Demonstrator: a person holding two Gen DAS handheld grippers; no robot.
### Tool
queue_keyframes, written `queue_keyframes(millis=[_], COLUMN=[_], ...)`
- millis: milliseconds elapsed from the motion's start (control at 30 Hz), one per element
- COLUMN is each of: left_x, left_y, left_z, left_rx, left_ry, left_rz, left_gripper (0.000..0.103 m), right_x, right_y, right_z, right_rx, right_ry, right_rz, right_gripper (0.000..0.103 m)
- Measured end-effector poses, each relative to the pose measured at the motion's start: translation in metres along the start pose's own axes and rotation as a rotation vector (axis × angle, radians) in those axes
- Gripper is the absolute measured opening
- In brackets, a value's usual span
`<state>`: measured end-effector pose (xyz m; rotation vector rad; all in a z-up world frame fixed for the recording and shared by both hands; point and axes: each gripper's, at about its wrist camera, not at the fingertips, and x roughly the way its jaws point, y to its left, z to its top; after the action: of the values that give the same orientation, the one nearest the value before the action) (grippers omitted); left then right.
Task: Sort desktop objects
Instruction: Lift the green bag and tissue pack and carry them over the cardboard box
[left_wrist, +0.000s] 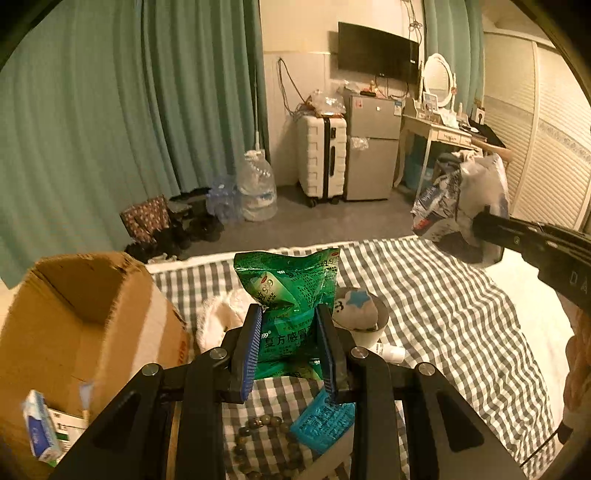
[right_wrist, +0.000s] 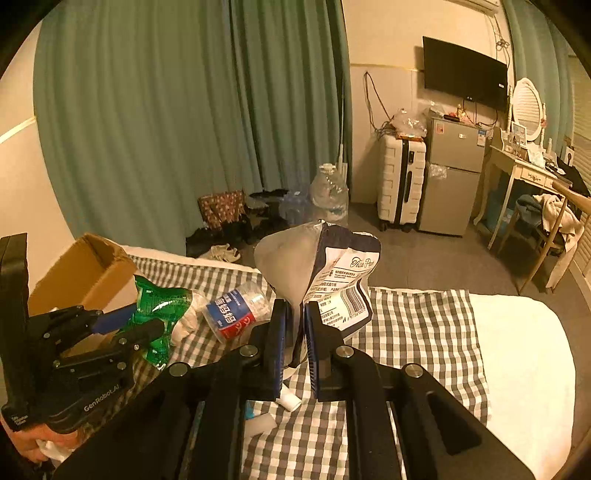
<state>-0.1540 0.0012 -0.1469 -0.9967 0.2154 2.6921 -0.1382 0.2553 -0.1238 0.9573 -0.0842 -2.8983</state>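
My left gripper (left_wrist: 290, 314) is shut on a green medicine packet (left_wrist: 291, 291) and holds it above the checked cloth (left_wrist: 424, 295); it also shows in the right wrist view (right_wrist: 125, 325) with the green packet (right_wrist: 159, 306). My right gripper (right_wrist: 295, 310) is shut on a white and dark snack bag (right_wrist: 332, 273), lifted over the cloth (right_wrist: 413, 332). The right gripper's body (left_wrist: 535, 240) and its bag (left_wrist: 458, 199) appear at the right of the left wrist view.
An open cardboard box (left_wrist: 81, 317) stands at the left, with small cartons (left_wrist: 44, 428) beside it. A bead bracelet (left_wrist: 258, 443), a blue packet (left_wrist: 321, 424), a bowl (left_wrist: 365, 317) and a plastic bottle (right_wrist: 236, 310) lie on the cloth.
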Motion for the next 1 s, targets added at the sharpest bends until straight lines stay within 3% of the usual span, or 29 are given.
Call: queue_keyframes(millis=[633, 1000], left_x=[-0.096, -0.117], left_y=[-0.004, 0.027], left_z=[0.019, 0.019], left_rx=[0.019, -0.041], left_ry=[-0.156, -0.167], left_rz=[0.056, 0.105], left_gripper=[0.029, 0.029], right_x=[-0.093, -0.111], right_y=[0.035, 0.058], right_z=[0.002, -0.004], right_rx=[-0.017, -0.014], right_ry=[-0.173, -0.210], right_rz=[-0.034, 0.015], right_gripper=[0.010, 0.009])
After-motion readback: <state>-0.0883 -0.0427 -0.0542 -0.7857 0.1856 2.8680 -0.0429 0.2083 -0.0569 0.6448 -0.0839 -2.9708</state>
